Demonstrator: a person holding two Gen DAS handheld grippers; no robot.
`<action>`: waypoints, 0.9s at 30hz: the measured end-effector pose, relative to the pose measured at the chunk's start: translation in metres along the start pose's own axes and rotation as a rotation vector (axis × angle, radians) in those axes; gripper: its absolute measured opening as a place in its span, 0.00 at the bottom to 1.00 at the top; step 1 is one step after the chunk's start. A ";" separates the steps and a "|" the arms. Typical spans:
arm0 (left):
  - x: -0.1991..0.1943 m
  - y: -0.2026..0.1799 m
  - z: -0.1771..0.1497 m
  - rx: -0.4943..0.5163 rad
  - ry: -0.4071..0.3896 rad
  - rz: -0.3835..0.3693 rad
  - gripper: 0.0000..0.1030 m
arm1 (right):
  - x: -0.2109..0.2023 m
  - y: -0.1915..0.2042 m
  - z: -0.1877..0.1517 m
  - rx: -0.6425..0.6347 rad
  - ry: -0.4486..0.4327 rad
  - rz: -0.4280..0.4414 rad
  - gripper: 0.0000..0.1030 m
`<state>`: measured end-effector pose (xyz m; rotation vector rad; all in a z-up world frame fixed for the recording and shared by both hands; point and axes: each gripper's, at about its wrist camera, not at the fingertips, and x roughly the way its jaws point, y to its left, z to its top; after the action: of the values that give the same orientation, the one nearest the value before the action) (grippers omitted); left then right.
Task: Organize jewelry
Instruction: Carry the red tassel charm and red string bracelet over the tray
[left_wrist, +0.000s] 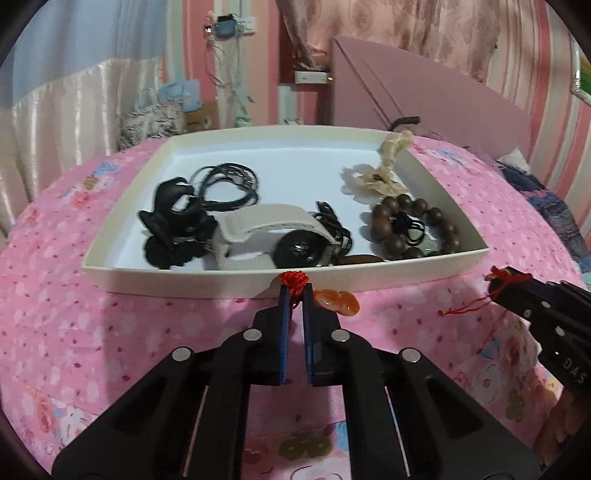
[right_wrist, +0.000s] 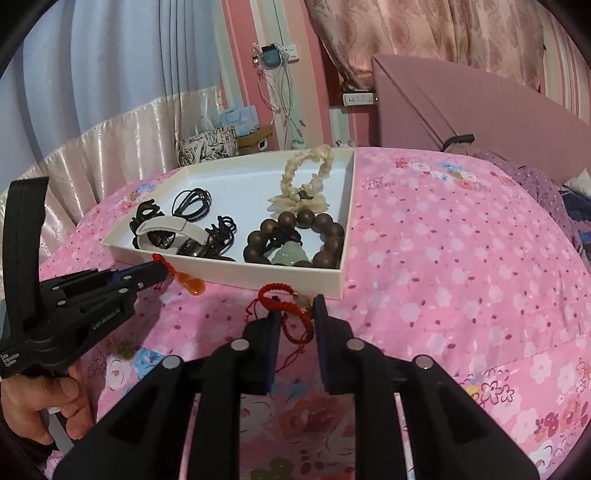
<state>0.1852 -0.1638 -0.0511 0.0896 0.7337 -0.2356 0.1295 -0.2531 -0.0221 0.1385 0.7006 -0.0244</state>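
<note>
1. Left gripper (left_wrist: 294, 291) is clenched on a red knot (left_wrist: 293, 278) beside the tray (left_wrist: 221, 284); orange pendant (left_wrist: 338, 302) hangs alongside.
2. Right gripper (right_wrist: 297, 308) clamps a red bracelet (right_wrist: 286, 299); only this view shows the jade pendant (right_wrist: 286, 254) in the tray.

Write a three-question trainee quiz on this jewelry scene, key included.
1. True or false: the left gripper is shut on the red knotted cord of the orange pendant.
2. What does the right gripper hold?
A. the dark wooden bead bracelet
B. the red braided bracelet
C. the cream bracelet
3. Fill in: the pale green pendant lies inside the ____.

Key: 1 true; 2 B; 3 white tray.
</note>
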 end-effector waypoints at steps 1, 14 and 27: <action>0.002 0.001 0.001 0.000 0.011 0.011 0.04 | -0.002 -0.001 0.001 0.007 -0.012 -0.018 0.17; -0.031 -0.002 -0.006 0.018 -0.141 0.133 0.04 | -0.011 0.006 0.003 -0.030 -0.063 -0.017 0.17; -0.046 0.005 -0.008 -0.026 -0.226 0.068 0.04 | -0.010 -0.017 0.005 0.079 -0.071 0.052 0.17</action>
<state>0.1484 -0.1489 -0.0263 0.0624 0.5076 -0.1679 0.1239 -0.2706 -0.0132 0.2309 0.6254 -0.0073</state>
